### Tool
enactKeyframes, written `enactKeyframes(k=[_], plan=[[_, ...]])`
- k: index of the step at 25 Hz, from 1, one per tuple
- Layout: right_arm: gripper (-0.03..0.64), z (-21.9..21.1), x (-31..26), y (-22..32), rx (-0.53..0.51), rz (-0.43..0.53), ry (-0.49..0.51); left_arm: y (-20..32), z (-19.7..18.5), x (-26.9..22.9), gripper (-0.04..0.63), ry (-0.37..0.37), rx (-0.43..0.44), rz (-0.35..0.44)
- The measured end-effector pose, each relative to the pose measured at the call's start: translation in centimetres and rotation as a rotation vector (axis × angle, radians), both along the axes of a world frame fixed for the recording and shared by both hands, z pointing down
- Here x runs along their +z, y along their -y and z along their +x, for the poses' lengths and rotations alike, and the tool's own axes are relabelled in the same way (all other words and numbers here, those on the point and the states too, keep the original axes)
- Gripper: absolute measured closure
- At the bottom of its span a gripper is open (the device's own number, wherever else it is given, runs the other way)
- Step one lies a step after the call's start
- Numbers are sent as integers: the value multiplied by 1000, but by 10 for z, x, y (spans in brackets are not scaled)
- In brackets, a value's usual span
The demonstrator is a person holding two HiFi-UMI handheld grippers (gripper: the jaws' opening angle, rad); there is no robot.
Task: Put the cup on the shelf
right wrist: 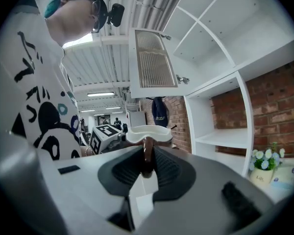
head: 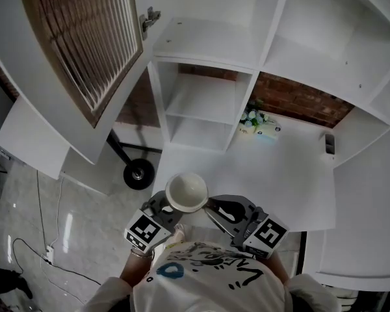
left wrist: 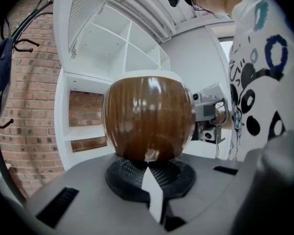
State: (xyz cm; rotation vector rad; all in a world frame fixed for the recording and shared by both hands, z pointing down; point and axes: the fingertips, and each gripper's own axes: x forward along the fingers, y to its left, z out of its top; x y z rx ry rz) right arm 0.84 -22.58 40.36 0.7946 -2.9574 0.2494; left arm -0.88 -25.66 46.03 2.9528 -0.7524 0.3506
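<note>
The cup (head: 187,192), brown outside and white inside, hangs upright between my two grippers close to my chest. My right gripper (head: 212,207) is shut on the cup's brown handle (right wrist: 147,155), which shows pinched between its pads in the right gripper view. My left gripper (head: 169,210) is at the cup's other side, jaws shut, tips against the round brown wall (left wrist: 147,116). The white shelf unit (head: 201,96) stands ahead, its compartments bare.
A white tabletop (head: 279,174) lies in front of me. A small flower pot (head: 250,117) and a tissue pack (head: 268,130) sit at its back by the brick wall. A slatted cabinet door (head: 84,44) hangs open at the left. A wheeled stand base (head: 138,172) is on the floor.
</note>
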Motion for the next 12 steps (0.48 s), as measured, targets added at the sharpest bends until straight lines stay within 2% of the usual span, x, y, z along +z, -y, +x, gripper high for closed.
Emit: enactKeyframes(k=[12], plan=[[548, -12, -9, 48, 145, 9, 47, 52, -7, -8, 580, -37, 108, 44]])
